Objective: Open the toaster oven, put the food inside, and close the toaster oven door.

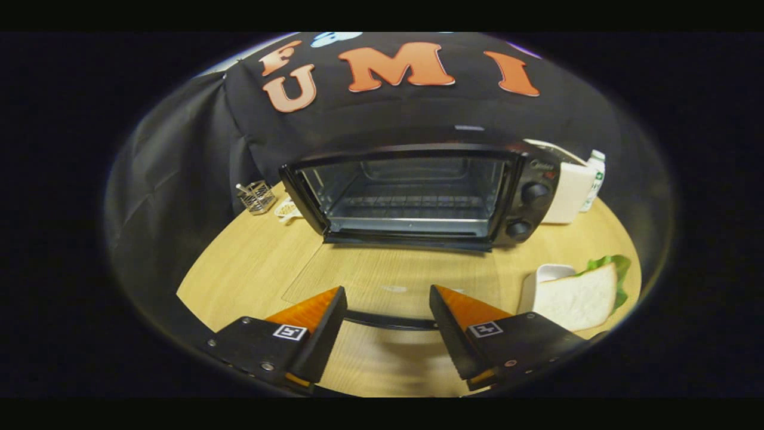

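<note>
Holding the tongs (pixel 388 310) low over the tabletop (pixel 250 269), I am seeing both fingers (pixel 322 325) spread wide apart with nothing gripped between them. A dark curved bar, the handle (pixel 391 322) of the oven door, is lying across the gap between the fingers; neither finger is pressing on it.

The toaster oven (pixel 418 194) is standing beyond the fingers, against the booth's black cloth wall. Its door (pixel 382 280) is lying folded down flat toward me, and its glass is showing the wood grain through it. The cavity is standing open, with a wire rack (pixel 412 203) sitting inside. Two round knobs (pixel 534 192) are sitting one above the other on the panel at the oven's right side.

The food, a slice of white bread (pixel 579 295) with a green lettuce leaf (pixel 618 266) under it, is resting on the tabletop to the right of the right finger, well apart from the oven. A small white dish (pixel 546 276) is touching the bread's left edge.

A white box (pixel 570 191) and a white bottle (pixel 594 179) are standing just right of the oven. A small wire basket (pixel 258 197) and a small white object (pixel 287 210) are sitting to its left.
</note>
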{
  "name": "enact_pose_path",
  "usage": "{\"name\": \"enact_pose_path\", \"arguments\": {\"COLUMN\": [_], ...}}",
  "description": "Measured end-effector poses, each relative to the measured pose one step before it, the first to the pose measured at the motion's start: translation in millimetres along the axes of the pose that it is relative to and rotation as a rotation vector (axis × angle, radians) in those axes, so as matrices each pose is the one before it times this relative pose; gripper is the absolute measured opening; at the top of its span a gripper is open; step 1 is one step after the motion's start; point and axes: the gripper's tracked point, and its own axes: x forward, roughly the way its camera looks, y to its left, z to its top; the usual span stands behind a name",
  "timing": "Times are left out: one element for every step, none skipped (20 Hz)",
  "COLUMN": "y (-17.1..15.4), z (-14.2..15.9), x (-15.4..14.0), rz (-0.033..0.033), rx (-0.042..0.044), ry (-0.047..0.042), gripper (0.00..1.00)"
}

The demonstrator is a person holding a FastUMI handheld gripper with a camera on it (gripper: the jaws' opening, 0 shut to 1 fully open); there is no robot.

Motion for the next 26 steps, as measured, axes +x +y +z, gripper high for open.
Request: {"name": "enact_pose_path", "arguments": {"y": [-8.96,-10.27,-15.06,-15.92,-20.37,-18.80,-20.45,-21.32,-20.24,-15.56,-15.16,-12.42,-11.08,-7.76,-4.48,-3.26,-1.64,0.34,2.85,4.07,4.83,4.55,1.07,1.98,0.88,0.91], "z": [11.58,9.56,9.32,6.63,8.04,5.03,1.04,0.59,-0.21,-1.33,-2.80,-9.43,-7.57,-6.94,-8.59,-9.22,-8.92,-10.28,-8.41,-5.65,-7.78,-5.46,-1.69,-4.28,-1.41,-1.99], "x": [-8.96,-7.91,-7.33,-8.13,-9.22,-5.63,-4.98,-5.15,-2.26,-1.60,1.42,0.85,3.51,5.50,4.64,4.64,7.53,5.90,5.00,4.30,2.88,7.40,5.55,6.43,4.78,3.17], "rz": [-0.00848,-0.01095,-0.01751,-0.02264,-0.02921,-0.02827,-0.03377,-0.04087,-0.02818,-0.02480,-0.01869,-0.01996,-0.01891,-0.00249,0.00073,0.00030,-0.00147,0.00603,0.01727,0.02849,0.01558,0.00847,0.00466,0.00778,0.00797,0.00866], "rx": [-0.00195,0.00527,0.00886,0.01125,0.01000,0.00211,-0.00754,-0.00665,-0.00223,0.00476,0.00525,0.00395,0.00327,0.00522,0.00250,-0.00057,0.00108,0.00517,0.00622,0.00437,0.00579,0.00655,0.00391,0.00549,0.01019,0.01548], "ry": [-0.02730,-0.02562,-0.01740,-0.01565,-0.01444,-0.00506,0.00420,0.00563,0.00426,0.00441,0.00894,0.01964,0.02213,0.01785,0.02447,0.02117,0.02641,0.03110,0.02378,0.01954,0.02364,0.01632,0.00872,0.01402,0.01574,0.01031], "gripper": [0.84,0.86,0.88,0.90,0.93,0.94,0.94,0.94,0.95,0.95,0.96,0.97,0.97,0.98,0.98,0.98,0.98,0.98,0.98,0.98,0.98,0.98,0.98,0.99,0.99,0.99]}}
